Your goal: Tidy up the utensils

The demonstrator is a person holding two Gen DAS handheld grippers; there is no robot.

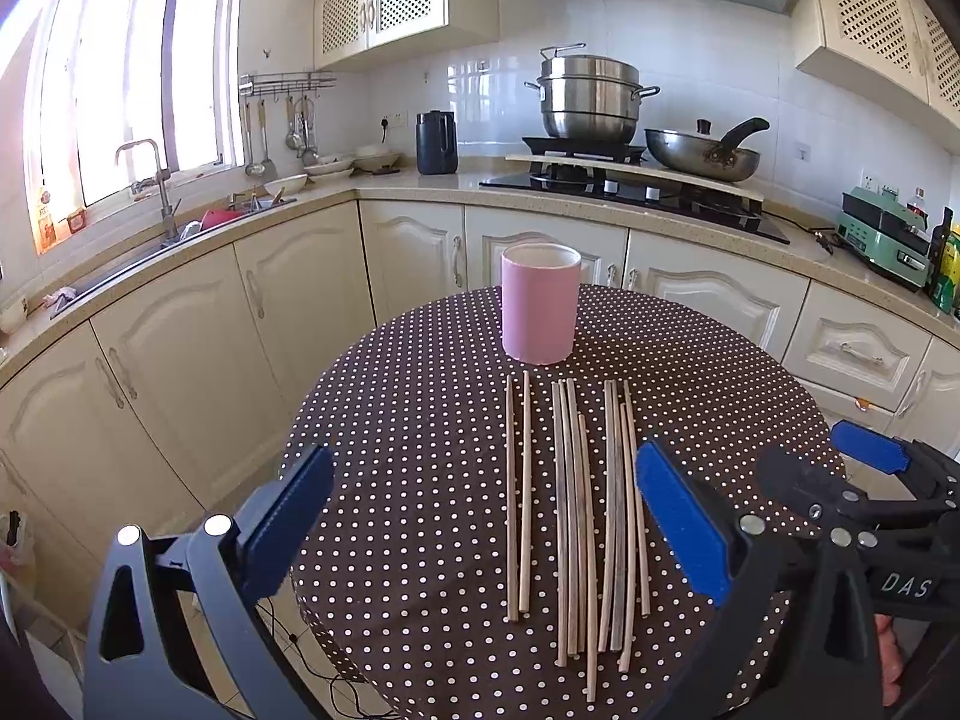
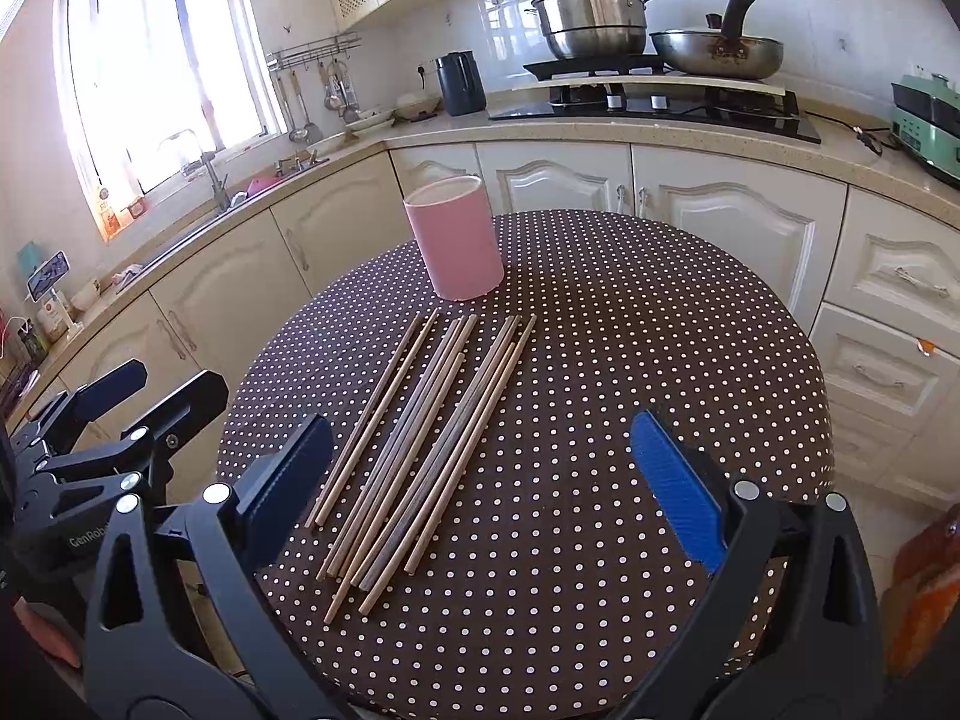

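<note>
Wooden chopsticks (image 1: 573, 516) on table between spread left claw (image 1: 486, 522); right claw (image 2: 480, 492) spread, empty.

Round table (image 1: 420, 420) in brown white-dotted cloth: pink cylindrical holder (image 1: 540, 303) upright toward the far edge, wooden chopsticks (image 1: 576, 516) flat just in front of it in three loose, roughly parallel groups.

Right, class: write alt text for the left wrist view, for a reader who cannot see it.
Thin wooden chopsticks lie in loose rows on a round brown table with white polka dots, in front of an upright pink cylindrical holder. The open left gripper frames them, with the right gripper beside it; kitchen cabinets stand behind.
</note>
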